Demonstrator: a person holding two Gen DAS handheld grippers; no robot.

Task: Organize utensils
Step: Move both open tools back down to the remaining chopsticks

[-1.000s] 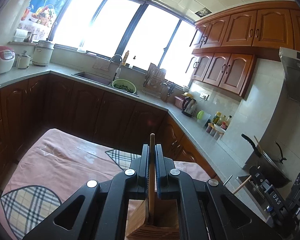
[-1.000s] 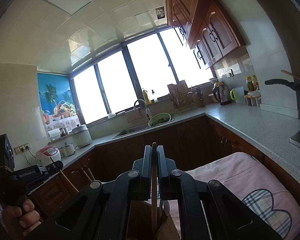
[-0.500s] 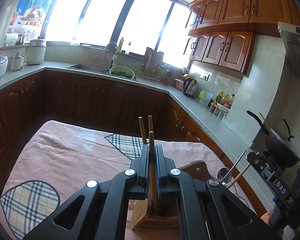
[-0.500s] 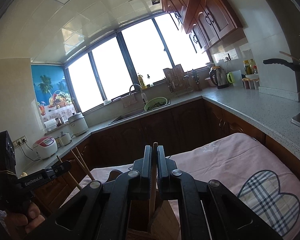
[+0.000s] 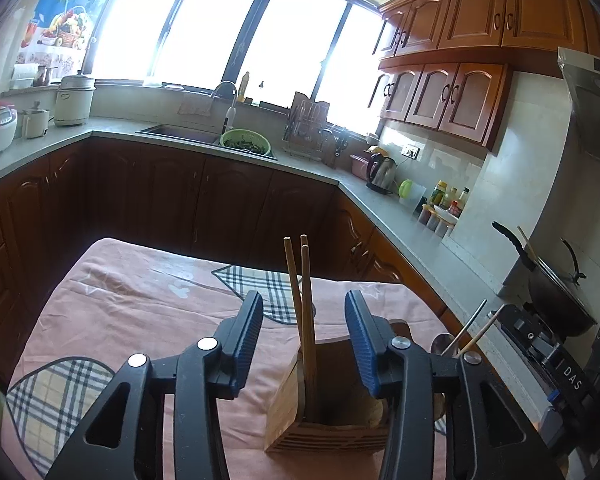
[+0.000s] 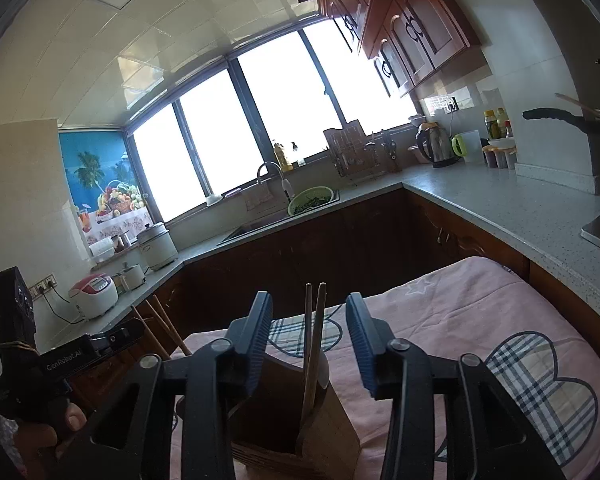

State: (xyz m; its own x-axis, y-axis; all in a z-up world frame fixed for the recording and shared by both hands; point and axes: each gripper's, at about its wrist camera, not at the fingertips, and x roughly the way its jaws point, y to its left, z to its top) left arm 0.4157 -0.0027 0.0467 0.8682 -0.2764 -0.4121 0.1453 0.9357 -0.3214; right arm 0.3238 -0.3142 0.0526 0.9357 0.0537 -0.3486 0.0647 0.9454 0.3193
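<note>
A wooden utensil holder (image 5: 324,412) stands on the pink tablecloth (image 5: 140,304). Wooden chopsticks (image 5: 302,300) stand upright in its left compartment. My left gripper (image 5: 304,344) is open, its jaws apart on either side of the chopsticks, touching nothing. In the right wrist view the holder (image 6: 296,420) holds two wooden sticks (image 6: 314,340) in another compartment. My right gripper (image 6: 308,340) is open around them, touching nothing. A metal spoon and another stick (image 5: 466,336) stand at the holder's right side.
The table sits in a U-shaped kitchen. A counter (image 5: 412,236) with kettle and bottles runs along the right, a wok (image 5: 548,276) on the stove. A sink with a green colander (image 5: 244,142) is at the back. The left gripper's body (image 6: 28,356) shows at the right wrist view's left.
Both grippers were shut on a wooden stick each, lowered them into the holder, and have now opened and let go. The sticks stand in the holder.
</note>
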